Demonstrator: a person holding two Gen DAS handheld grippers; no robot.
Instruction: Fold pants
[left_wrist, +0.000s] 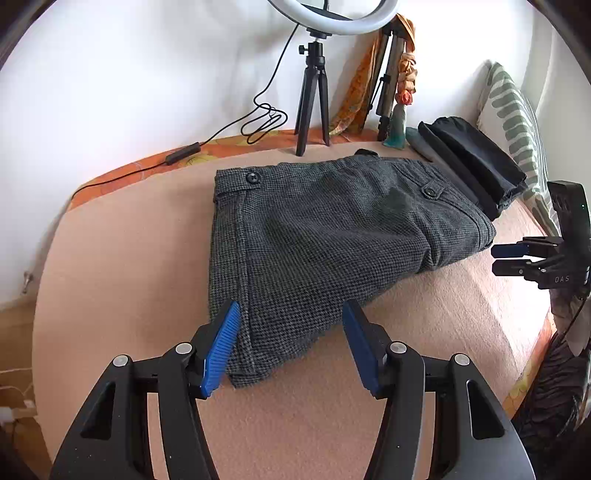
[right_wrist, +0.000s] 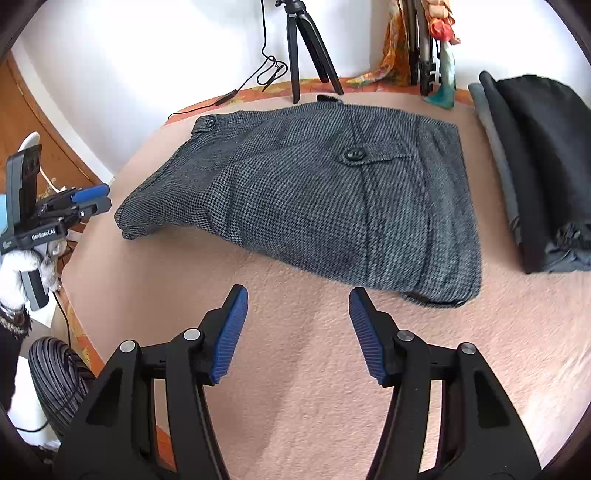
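A: White wall (left_wrist: 147, 74) fills the top of both views, and below it a bed with a peach blanket (right_wrist: 314, 369) takes up most of each frame.

B: Where are the pants?

A: The grey houndstooth pants (left_wrist: 332, 236) lie folded flat on the blanket, centre of the left wrist view and centre to upper right of the right wrist view, buttons facing up.

B: What sits around them?

A: A stack of dark folded clothes (right_wrist: 535, 166) lies at the right edge of the right wrist view, just beside the pants; I cannot tell whether they touch. A striped pillow (left_wrist: 517, 122) leans at the upper right of the left wrist view. A black tripod (left_wrist: 314, 103) with a ring light (left_wrist: 369, 22) stands at top centre behind the pants, its cable (left_wrist: 258, 122) looping to the left. Orange fabric (left_wrist: 354, 96) hangs to the right of the tripod.

B: And the claws?

A: The left claw (left_wrist: 291, 339) stands partly open at bottom centre, the near corner of the pants showing between its blue pads (left_wrist: 221, 347), nothing pinched. The right claw (right_wrist: 298, 332) stands just as wide over bare blanket, holding nothing. Nothing lies between either claw and the pants.
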